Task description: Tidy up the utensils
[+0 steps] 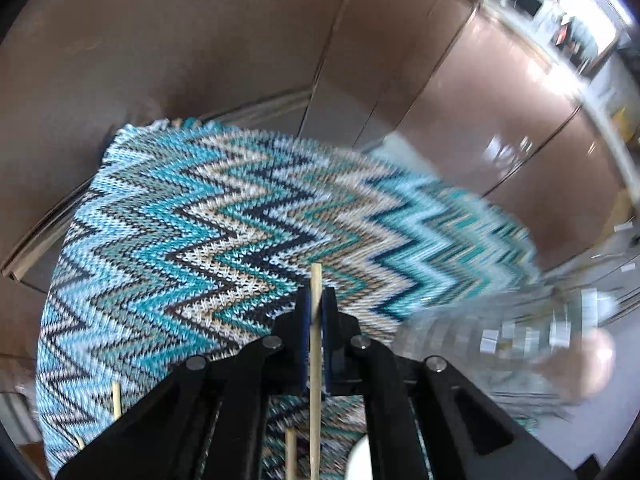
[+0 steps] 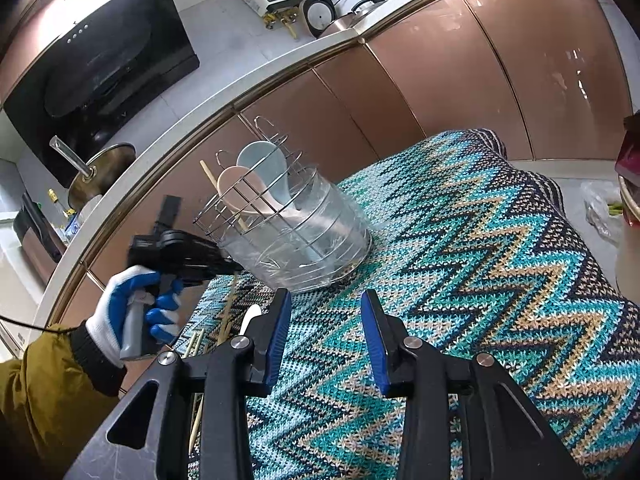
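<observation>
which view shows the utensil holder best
The right wrist view: the utensil holder stands whole and sharp on the cloth, two spoons inside. The left wrist view shows only a blur of it.

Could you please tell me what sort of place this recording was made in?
Most likely a home kitchen: a black range hood hangs over a lidded pot on the counter, glossy cabinet doors run beneath, and a wire utensil holder with spoons stands on a zigzag cloth.
</observation>
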Demonstrator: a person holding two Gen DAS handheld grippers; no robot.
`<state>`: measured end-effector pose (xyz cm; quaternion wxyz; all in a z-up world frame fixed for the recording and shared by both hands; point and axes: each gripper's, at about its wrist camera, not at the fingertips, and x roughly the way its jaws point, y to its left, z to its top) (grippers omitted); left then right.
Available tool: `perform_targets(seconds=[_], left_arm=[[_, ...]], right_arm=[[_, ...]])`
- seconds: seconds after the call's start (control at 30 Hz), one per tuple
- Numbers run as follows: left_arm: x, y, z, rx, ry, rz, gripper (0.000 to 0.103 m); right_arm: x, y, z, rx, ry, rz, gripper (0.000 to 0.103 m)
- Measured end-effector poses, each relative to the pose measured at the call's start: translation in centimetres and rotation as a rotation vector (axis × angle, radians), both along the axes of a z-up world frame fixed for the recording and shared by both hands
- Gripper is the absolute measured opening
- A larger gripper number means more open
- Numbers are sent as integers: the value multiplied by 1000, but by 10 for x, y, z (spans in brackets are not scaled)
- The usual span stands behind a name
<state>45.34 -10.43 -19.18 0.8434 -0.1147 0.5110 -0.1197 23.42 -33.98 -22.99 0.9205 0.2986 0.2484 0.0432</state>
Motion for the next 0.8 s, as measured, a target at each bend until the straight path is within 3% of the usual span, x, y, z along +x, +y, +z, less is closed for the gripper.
perform_targets(seconds=[0.27,0.47,0.63,0.73,0.8], left_arm=[[-55,15,82,-150,-213,46,4],[-101,3,173,-236,-531,85,4],[-109,-25,208,-213,-731,158,4],[-115,-48,213,-158,-855,177,4],[-117,-61,208,-138,-882,178,4]], right_arm=[[-7,4,2,5,-14,3,36],[-11,3,3,13,-21,0,39],[-11,2,3,11,-22,0,39],[-12,1,2,12,-21,-3,39],[-12,-1,1,17,-18,-4,40]])
